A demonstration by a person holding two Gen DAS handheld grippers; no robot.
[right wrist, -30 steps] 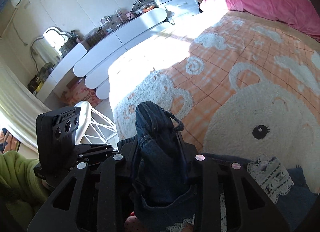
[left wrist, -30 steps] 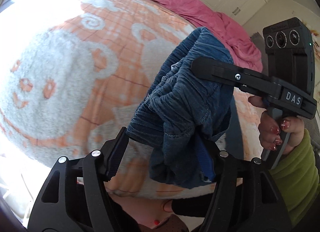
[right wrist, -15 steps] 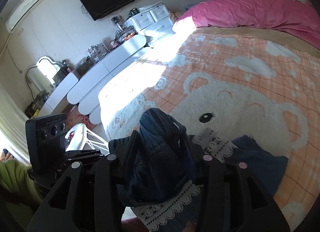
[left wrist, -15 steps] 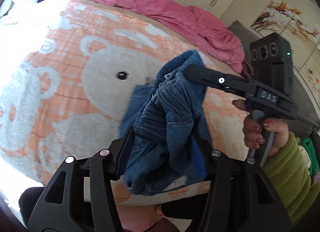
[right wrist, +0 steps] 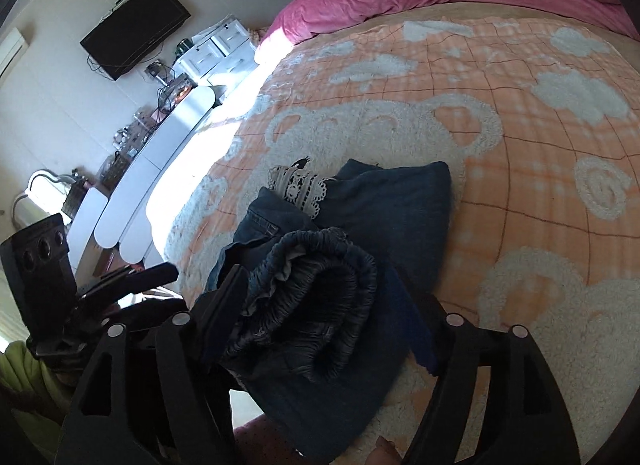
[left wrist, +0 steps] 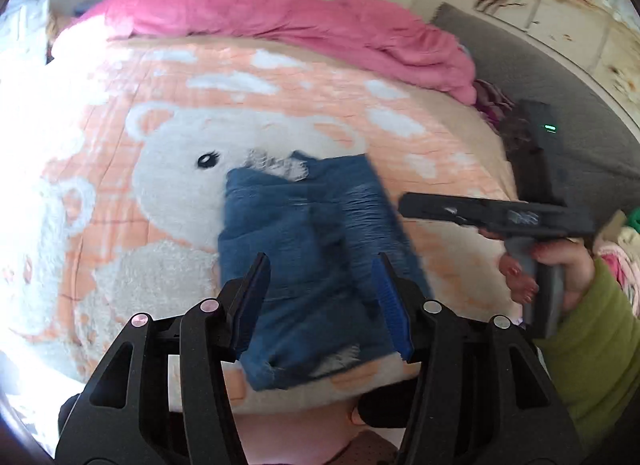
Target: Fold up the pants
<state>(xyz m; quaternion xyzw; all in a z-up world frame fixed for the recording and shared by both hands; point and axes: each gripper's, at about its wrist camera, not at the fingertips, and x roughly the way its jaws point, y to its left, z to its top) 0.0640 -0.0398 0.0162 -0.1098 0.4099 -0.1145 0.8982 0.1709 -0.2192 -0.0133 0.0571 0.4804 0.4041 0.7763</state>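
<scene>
The blue denim pants (left wrist: 304, 249) lie folded in a rough rectangle on the orange bear blanket (left wrist: 168, 113), white lace trim (left wrist: 276, 165) showing at the far end. My left gripper (left wrist: 320, 289) is open above their near end, holding nothing. My right gripper (right wrist: 320, 305) is open, its jaws standing wide on either side of the bunched elastic waistband (right wrist: 312, 289). The pants (right wrist: 392, 205) stretch away from it, with lace (right wrist: 300, 185) at the far left. The right gripper also shows in the left wrist view (left wrist: 496, 217), just right of the pants.
A pink duvet (left wrist: 320, 25) is bunched along the far side of the bed. A grey sofa (left wrist: 560, 125) stands to the right. A white dresser (right wrist: 160, 169) and a wall TV (right wrist: 136, 33) lie beyond the bed's left edge.
Both grippers, earlier shut on the pants and holding them up, have opened. The pants now lie on the blanket. Both grippers have swung toward the pink duvet.
</scene>
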